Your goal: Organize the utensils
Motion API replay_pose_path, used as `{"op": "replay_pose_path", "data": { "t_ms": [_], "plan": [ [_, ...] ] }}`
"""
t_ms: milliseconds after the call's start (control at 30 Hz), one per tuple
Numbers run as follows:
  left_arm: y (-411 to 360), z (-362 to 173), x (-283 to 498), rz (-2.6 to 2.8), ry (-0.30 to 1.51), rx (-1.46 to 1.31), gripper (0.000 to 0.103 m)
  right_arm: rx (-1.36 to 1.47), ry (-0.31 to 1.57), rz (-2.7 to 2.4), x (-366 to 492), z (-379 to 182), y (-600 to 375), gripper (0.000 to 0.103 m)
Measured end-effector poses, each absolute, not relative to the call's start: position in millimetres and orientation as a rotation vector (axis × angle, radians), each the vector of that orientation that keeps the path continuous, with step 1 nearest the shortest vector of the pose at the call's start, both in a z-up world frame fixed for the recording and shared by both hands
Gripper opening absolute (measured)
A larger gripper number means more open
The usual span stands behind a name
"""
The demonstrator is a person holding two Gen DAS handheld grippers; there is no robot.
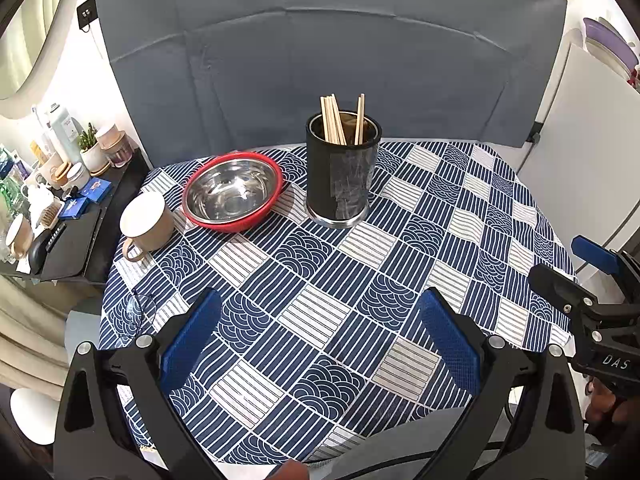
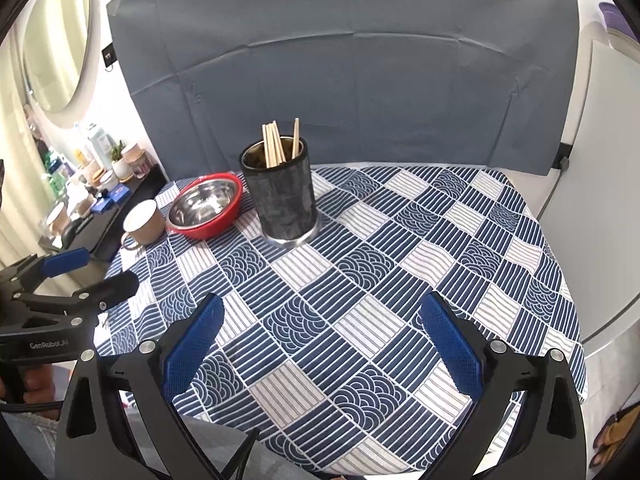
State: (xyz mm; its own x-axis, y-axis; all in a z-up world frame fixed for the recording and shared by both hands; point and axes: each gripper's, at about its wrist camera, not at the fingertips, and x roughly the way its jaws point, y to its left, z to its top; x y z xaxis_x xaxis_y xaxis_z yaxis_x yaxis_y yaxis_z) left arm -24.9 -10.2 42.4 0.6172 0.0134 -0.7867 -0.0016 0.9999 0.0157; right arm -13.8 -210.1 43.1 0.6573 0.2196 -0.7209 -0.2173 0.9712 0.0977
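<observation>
Both your claws are spread wide and hold nothing: the left claw [image 1: 320,344] and the right claw [image 2: 324,348] hover over the near edge of the counter [image 1: 460,240], side by side, each catching the other at the edge of its view.

The chopsticks [image 1: 334,120] stand well ahead of both claws, at the far side of the counter, upright in the black holder [image 1: 342,172]. Their long axis runs close to vertical, with one stick [image 1: 360,118] leaning apart from the bunch. From the left claw the holder lies slightly right of straight ahead; from the right claw it lies ahead and to the left, so neither is clearly nearer.

Just left of the holder sits the steel bowl [image 1: 234,192] nested in a red bowl [image 1: 276,200], with nothing in it. Left of that stands a tan mug [image 1: 146,222], whose inside can't be seen. No loose utensil shows on the cloth, so the sorting looks done or nearly so.
</observation>
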Motion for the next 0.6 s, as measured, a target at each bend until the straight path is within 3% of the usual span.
{"op": "replay_pose_path", "data": {
  "t_ms": [600],
  "plan": [
    [-13.3,40.3,-23.5,0.007,0.916,0.034,0.097,0.018,0.828,0.247,-13.2,41.1,-212.4,0.095]
  ]
}}
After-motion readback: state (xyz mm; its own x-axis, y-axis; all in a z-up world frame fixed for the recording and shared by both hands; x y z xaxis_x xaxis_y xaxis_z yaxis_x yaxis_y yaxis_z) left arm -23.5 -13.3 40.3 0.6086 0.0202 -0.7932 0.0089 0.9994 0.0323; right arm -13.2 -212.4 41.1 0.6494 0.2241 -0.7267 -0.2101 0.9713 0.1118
